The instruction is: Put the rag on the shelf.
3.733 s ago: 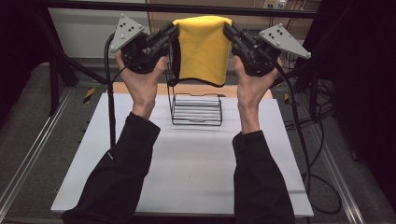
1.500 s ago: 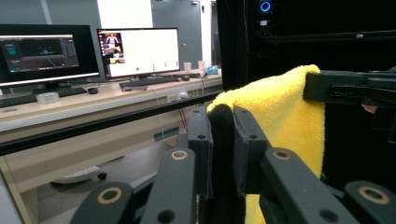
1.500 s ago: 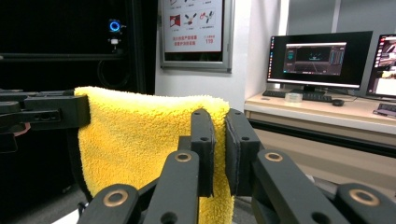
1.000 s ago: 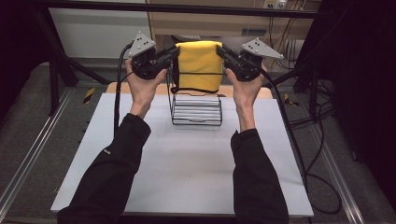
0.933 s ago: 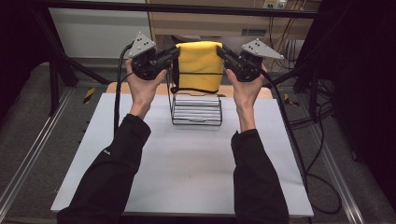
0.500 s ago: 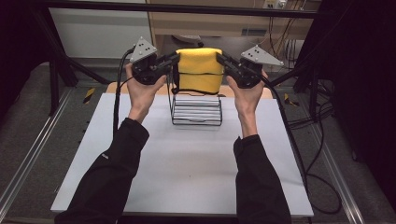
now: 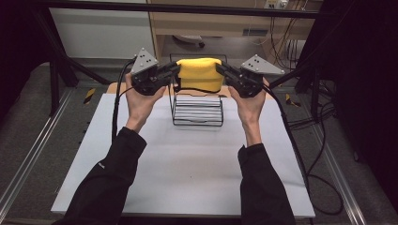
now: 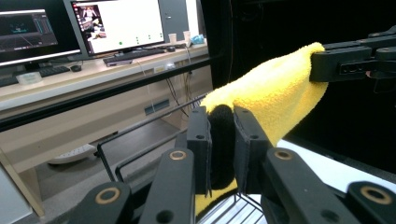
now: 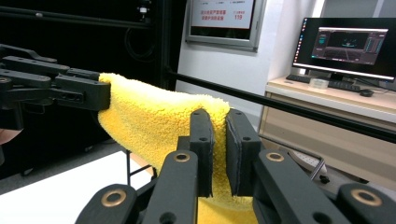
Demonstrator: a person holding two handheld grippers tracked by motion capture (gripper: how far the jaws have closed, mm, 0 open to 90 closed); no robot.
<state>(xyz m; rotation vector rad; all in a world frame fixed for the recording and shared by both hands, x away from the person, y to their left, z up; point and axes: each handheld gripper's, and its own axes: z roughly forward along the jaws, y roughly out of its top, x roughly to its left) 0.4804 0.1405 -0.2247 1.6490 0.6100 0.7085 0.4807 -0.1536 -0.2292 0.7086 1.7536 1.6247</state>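
Yellow fleece towel (image 7: 199,74): stretched between both grippers, just above black wire rack (image 7: 197,108), table's 12 o'clock.
Left gripper (image 7: 172,71): jaws clamped on towel's 9 o'clock edge.
Right gripper (image 7: 221,70): clamped at 3 o'clock.
Change: towel lower than seconds ago; likely being draped on rack.

The high view looks from above my side forward and down on the white table (image 7: 187,159); my arms enter from the bottom of the frame. Each gripper view sits very near behind its own two jaws and looks along them, almost level. All three views share the yellow cloth (image 7: 199,74) (image 8: 271,98) (image 9: 159,121), and each gripper view catches the opposite gripper in an upper corner.
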